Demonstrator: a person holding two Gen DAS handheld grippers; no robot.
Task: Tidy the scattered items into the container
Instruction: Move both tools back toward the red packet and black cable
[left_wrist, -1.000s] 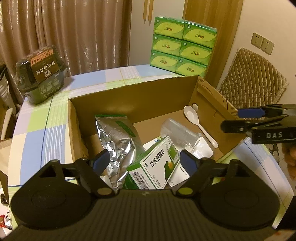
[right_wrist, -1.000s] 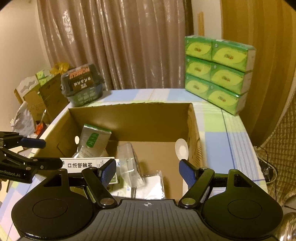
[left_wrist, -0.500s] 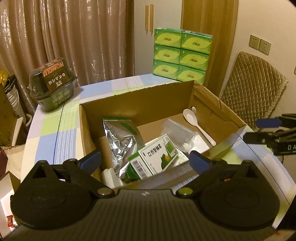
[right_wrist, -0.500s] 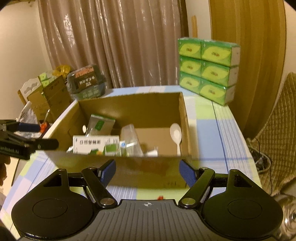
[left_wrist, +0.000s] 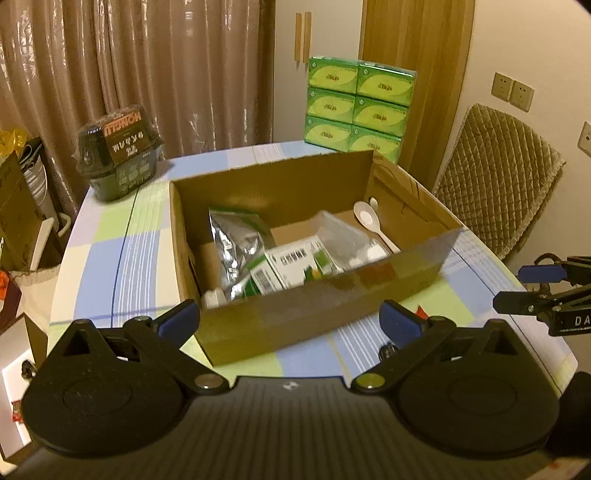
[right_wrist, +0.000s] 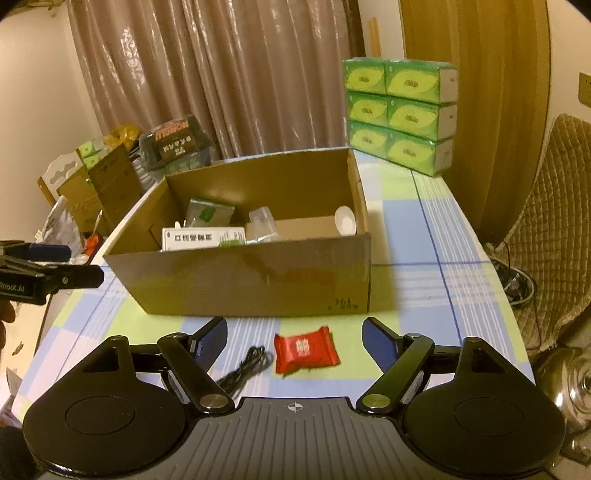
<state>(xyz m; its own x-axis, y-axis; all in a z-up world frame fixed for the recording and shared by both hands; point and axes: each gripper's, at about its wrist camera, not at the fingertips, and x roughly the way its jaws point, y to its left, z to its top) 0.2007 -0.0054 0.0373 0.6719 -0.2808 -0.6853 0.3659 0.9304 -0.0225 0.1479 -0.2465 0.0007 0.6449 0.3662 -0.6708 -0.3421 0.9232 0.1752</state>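
Observation:
An open cardboard box (left_wrist: 314, 314) (right_wrist: 258, 284) stands mid-table. Inside lie a silver foil pouch (left_wrist: 240, 240), a green-white medicine box (left_wrist: 291, 266) (right_wrist: 203, 238), a clear plastic bag (left_wrist: 343, 240) and a white spoon (left_wrist: 369, 218) (right_wrist: 345, 221). On the table in front of the box lie a red snack packet (right_wrist: 304, 349) and a coiled black cable (right_wrist: 247, 369). My right gripper (right_wrist: 293, 339) is open and empty, just above the packet and cable. My left gripper (left_wrist: 290, 321) is open and empty, before the box's near wall.
A stack of green tissue boxes (left_wrist: 358, 107) (right_wrist: 400, 114) stands at the table's far edge. A dark wrapped food container (left_wrist: 120, 147) (right_wrist: 177, 146) sits at the far left. A quilted chair (left_wrist: 498, 177) stands to the right. Cardboard clutter (right_wrist: 92, 188) is left of the table.
Both grippers have pulled back and up from over the box. The box's near wall, the red packet and the cable have come into view.

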